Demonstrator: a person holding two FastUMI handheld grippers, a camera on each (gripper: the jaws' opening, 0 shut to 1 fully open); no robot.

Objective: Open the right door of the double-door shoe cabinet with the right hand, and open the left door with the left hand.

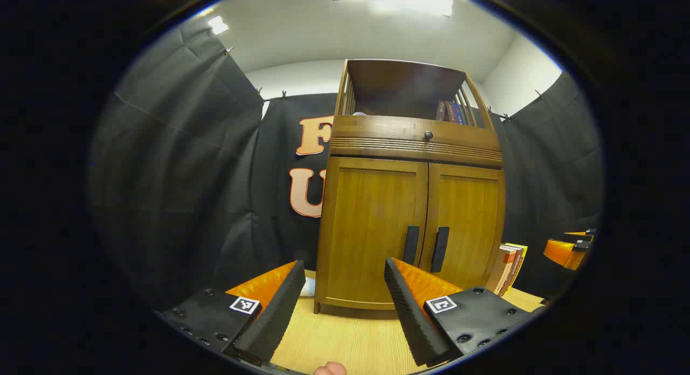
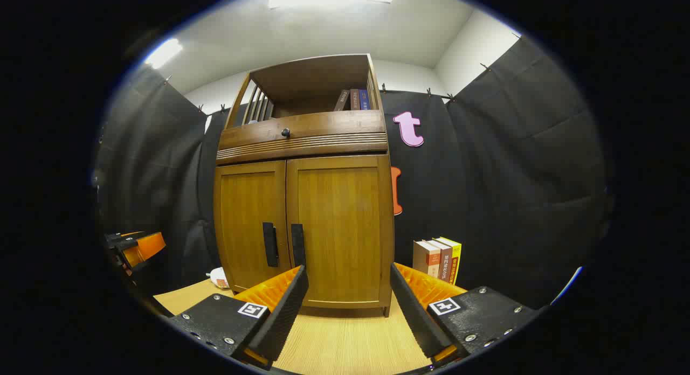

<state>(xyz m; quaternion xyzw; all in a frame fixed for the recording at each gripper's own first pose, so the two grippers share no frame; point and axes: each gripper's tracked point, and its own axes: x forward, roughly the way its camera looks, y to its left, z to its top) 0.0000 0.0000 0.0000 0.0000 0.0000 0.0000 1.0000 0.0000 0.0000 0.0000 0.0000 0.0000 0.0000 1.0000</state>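
Note:
The wooden shoe cabinet [image 1: 409,202] stands on a light wooden tabletop with both doors shut. In the left gripper view its left door [image 1: 372,229] and right door [image 1: 469,224] meet at two dark vertical handles [image 1: 411,244] [image 1: 440,249]. My left gripper [image 1: 343,263] is open and holds nothing, a short way in front of the left door. In the right gripper view the right door [image 2: 339,224] and its handle [image 2: 298,245] lie straight ahead. My right gripper [image 2: 349,267] is open and holds nothing, short of that door. Each gripper also appears at the other view's edge [image 1: 566,251] [image 2: 135,248].
Several upright books [image 2: 437,259] stand on the tabletop [image 2: 345,337] to the right of the cabinet. A small white object [image 2: 218,278] lies by its left foot. Above the doors is a drawer with a round knob [image 1: 428,134] and an open shelf with books [image 2: 353,99].

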